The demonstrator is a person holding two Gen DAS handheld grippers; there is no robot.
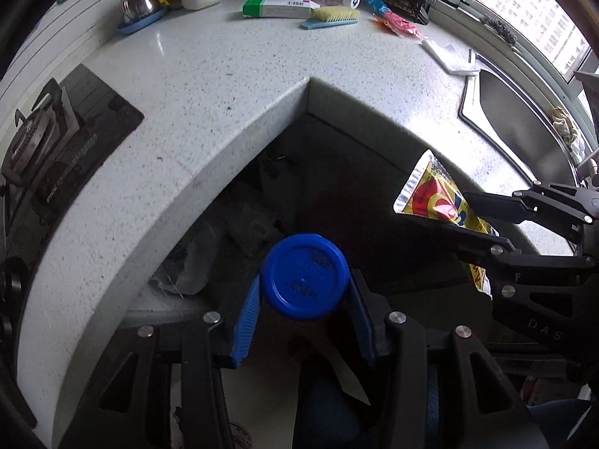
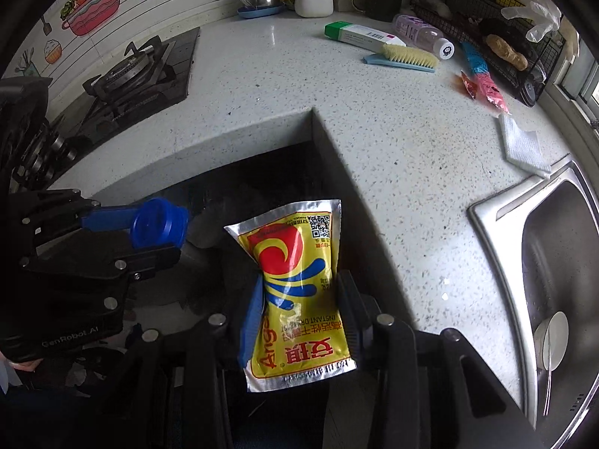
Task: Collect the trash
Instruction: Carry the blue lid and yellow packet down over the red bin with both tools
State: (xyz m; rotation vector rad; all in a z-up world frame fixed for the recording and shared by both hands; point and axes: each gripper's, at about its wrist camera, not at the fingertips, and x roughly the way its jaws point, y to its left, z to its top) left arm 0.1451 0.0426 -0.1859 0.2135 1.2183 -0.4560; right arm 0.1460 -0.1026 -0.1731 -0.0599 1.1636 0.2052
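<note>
Both hands loaded: left gripper clamped on a blue lid, right gripper pinching a yellow packet at its waist, both held out past the counter edge, over the dark corner gap below. Neither piece dropped yet; no bin can be made out down there. Left on the counter, likely trash: pink wrapper and white wipe near the sink; box, brush and bottle uncertain.
</note>
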